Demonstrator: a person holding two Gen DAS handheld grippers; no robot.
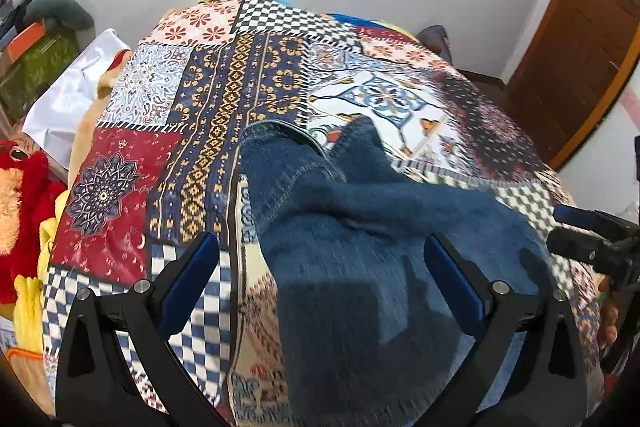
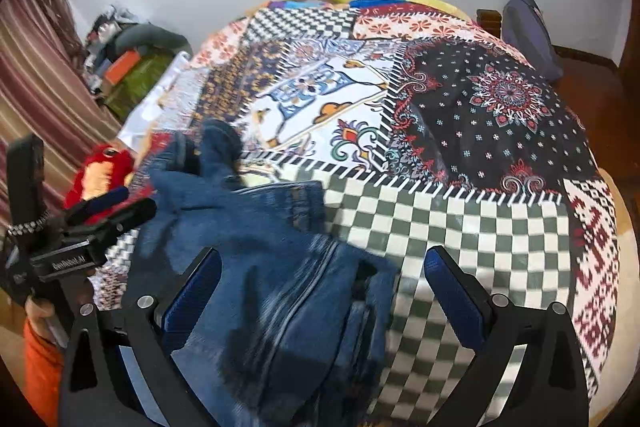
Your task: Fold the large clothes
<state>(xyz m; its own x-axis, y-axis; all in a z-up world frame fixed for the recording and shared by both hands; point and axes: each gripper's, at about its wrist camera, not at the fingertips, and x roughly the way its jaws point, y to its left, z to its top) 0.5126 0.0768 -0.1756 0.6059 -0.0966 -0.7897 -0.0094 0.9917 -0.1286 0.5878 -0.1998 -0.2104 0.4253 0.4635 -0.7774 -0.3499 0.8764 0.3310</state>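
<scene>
Patchwork bedspread (image 1: 132, 195), blurred jeans (image 1: 360, 227), seemingly ungripped

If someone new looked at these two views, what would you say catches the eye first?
First the bold patchwork bedspread, covering the bed in checks and mandalas. Next the blue jeans, lying rumpled on its near part, between the open fingers of the left gripper and the right gripper. A red plush toy sits at the bed's left edge.

Matt denim jeans (image 1: 360, 227), printed cloth bedspread (image 1: 224, 87)
</scene>
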